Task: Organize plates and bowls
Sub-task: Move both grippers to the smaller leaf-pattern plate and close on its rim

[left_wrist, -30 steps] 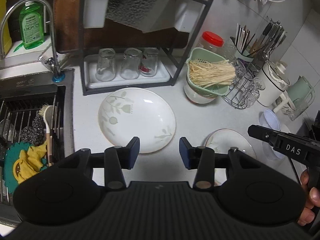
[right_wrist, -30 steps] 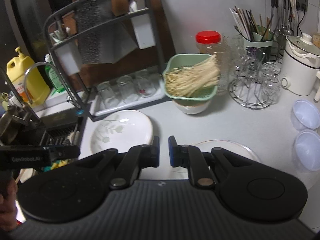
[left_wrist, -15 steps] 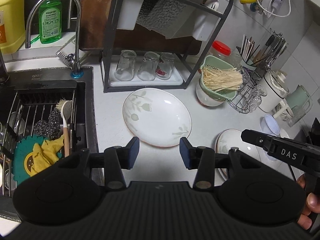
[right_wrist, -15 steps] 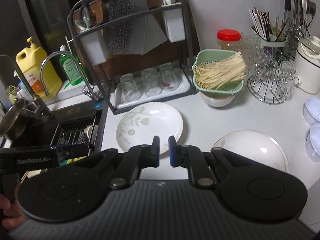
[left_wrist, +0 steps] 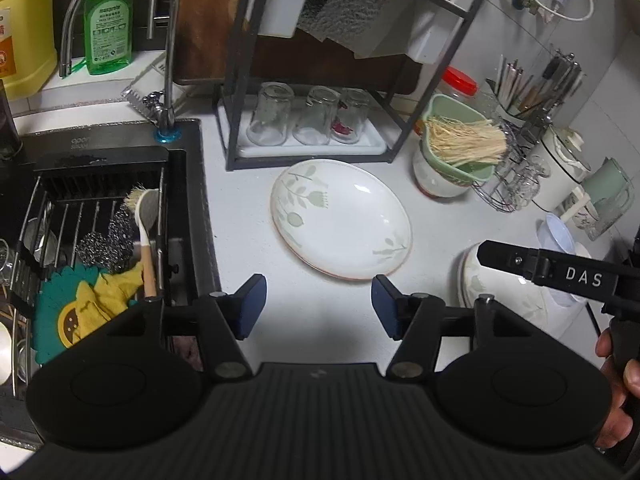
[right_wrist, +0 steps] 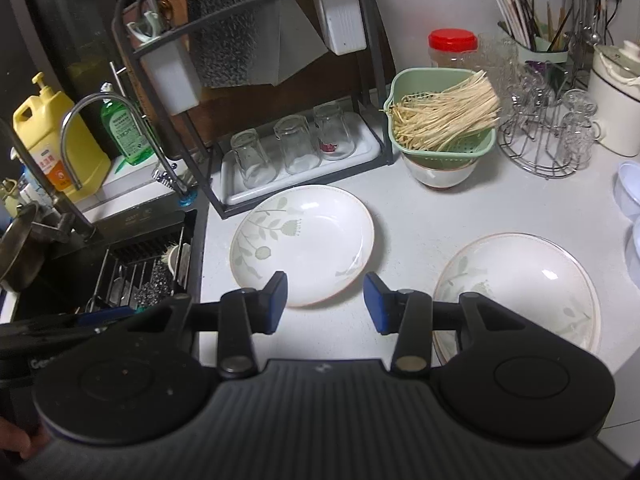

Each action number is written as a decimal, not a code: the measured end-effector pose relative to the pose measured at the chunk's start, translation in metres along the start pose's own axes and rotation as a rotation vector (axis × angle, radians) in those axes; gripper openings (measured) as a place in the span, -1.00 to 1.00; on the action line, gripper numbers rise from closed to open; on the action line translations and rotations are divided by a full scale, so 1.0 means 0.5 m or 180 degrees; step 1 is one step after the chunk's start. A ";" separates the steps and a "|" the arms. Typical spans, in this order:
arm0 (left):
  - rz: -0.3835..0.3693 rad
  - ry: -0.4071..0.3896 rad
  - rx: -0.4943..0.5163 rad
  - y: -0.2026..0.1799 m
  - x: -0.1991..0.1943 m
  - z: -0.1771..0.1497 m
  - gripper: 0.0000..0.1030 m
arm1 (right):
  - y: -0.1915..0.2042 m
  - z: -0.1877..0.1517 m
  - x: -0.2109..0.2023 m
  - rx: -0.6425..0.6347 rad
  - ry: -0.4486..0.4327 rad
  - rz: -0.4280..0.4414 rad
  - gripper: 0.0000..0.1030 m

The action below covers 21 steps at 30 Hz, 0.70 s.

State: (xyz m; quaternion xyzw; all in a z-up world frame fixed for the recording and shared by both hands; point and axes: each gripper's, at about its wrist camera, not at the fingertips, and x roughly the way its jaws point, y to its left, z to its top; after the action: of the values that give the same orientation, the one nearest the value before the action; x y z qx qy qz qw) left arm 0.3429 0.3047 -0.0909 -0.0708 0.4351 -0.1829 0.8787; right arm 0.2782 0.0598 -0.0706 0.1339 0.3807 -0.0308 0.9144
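Observation:
A white plate with a leaf pattern (left_wrist: 340,218) lies on the grey counter in front of the dish rack; it also shows in the right wrist view (right_wrist: 302,242). A second leaf-pattern plate (right_wrist: 520,284) lies to its right, partly hidden by the right gripper's body in the left wrist view (left_wrist: 480,276). A white bowl (right_wrist: 440,174) stands under the green strainer. My left gripper (left_wrist: 319,307) is open and empty above the counter, near the first plate's front edge. My right gripper (right_wrist: 325,302) is open and empty, over the first plate's front edge.
A black dish rack (right_wrist: 256,92) holds three upturned glasses (right_wrist: 294,148). A green strainer of noodles (right_wrist: 440,120) sits on the bowl. The sink (left_wrist: 92,216) with scrubbers lies left. A wire glass stand (right_wrist: 548,140), a white pot (right_wrist: 616,96) and translucent bowls (right_wrist: 630,188) stand right.
Both grippers have pulled back and up from the counter, so more of it shows. My right gripper has opened from shut. My left gripper has opened wider.

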 end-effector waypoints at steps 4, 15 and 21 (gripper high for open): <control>0.0078 -0.0091 -0.0174 0.023 0.032 0.021 0.24 | -0.007 0.020 0.046 -0.0098 0.0065 0.0042 -0.13; 0.0245 -0.0082 -0.0526 0.064 0.148 0.074 0.24 | -0.067 0.087 0.200 -0.0233 0.0394 0.0118 -0.13; 0.0277 0.0114 -0.0665 0.068 0.219 0.080 0.24 | -0.095 0.098 0.270 -0.0229 0.0565 0.0166 -0.13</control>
State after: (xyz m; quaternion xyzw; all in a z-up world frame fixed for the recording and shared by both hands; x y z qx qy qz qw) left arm 0.4442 0.2925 -0.1569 -0.1398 0.4701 -0.0994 0.8658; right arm 0.4003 0.0069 -0.1432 0.1130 0.4575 0.0187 0.8818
